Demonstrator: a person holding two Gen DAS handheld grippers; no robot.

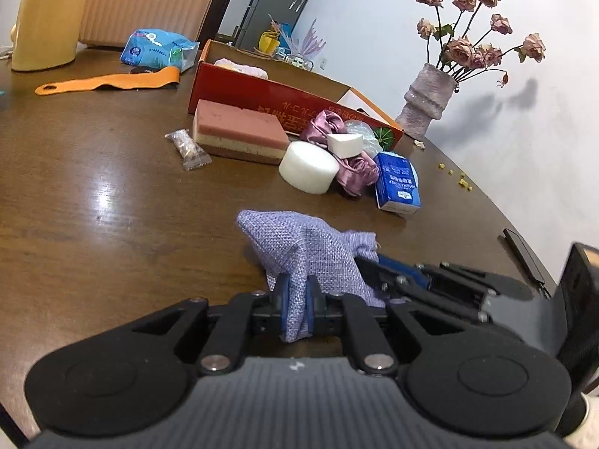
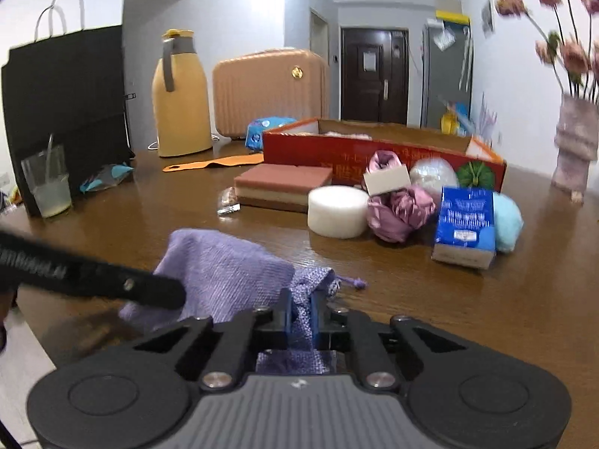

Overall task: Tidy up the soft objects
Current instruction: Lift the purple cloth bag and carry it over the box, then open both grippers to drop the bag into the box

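Two grippers pinch one soft thing at the same time, a small lilac woven pouch (image 1: 303,254) at the near edge of the wooden table (image 1: 93,194). The left gripper (image 1: 297,299) has its blue pads pressed together on one side of the cloth, and the right gripper (image 2: 302,312) is pinching the gathered mouth end, where the drawstring (image 2: 352,282) hangs out. I judge that two holds are used because the cloth is limp: with one pinch it would sag and fold, with two it stays spread and can be carried or opened with control. The bottom of the pouch seems to touch the table, though I cannot tell this for sure.

A little farther, the other soft things lie in a loose group in front of the box. There is a white round sponge (image 1: 309,166), a crumpled pink satin cloth (image 1: 355,172) with a white wedge sponge (image 1: 345,144) on top of it, a blue tissue pack (image 1: 397,183), a layered pink sponge block (image 1: 239,131) and a wrapped candy (image 1: 189,149). A light blue fluffy ball (image 2: 507,222) stands just beside the tissue pack in the right wrist view.

Behind them is the open red cardboard box (image 1: 269,93), with something pale and soft already inside. It is probably the place for collecting, which would explain why the pile waits against its front wall. Most of the pieces are still outside, so the task looks early.

Far back stand a yellow thermos (image 2: 181,93), a ribbed case (image 2: 269,89) and a vase of dried roses (image 1: 430,97).
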